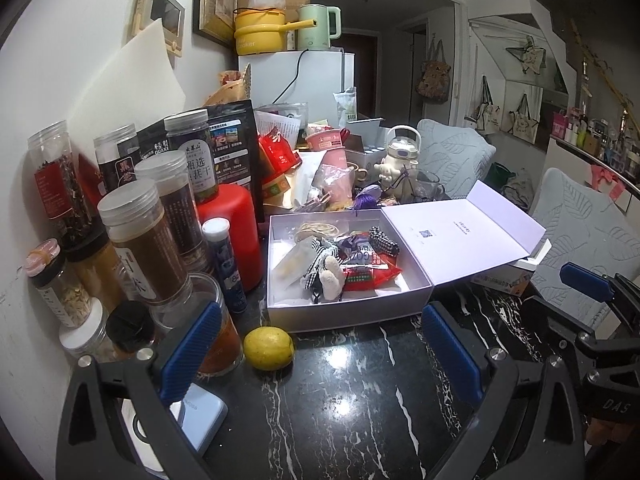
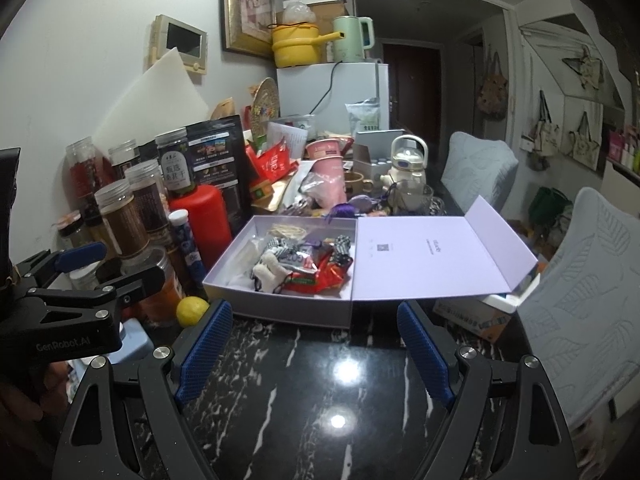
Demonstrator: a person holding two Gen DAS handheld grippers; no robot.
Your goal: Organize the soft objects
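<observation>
Above marble table (image 2: pixel 320 380), both grippers agape.

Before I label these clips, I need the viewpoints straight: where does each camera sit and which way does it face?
Left wrist: on the left gripper, low over the black marble table, facing the open box; the right gripper shows at right.
Right wrist: on the right gripper, facing the same box from further right; the left gripper shows at left.
Both share the box, the lemon and the red bottle.
</observation>
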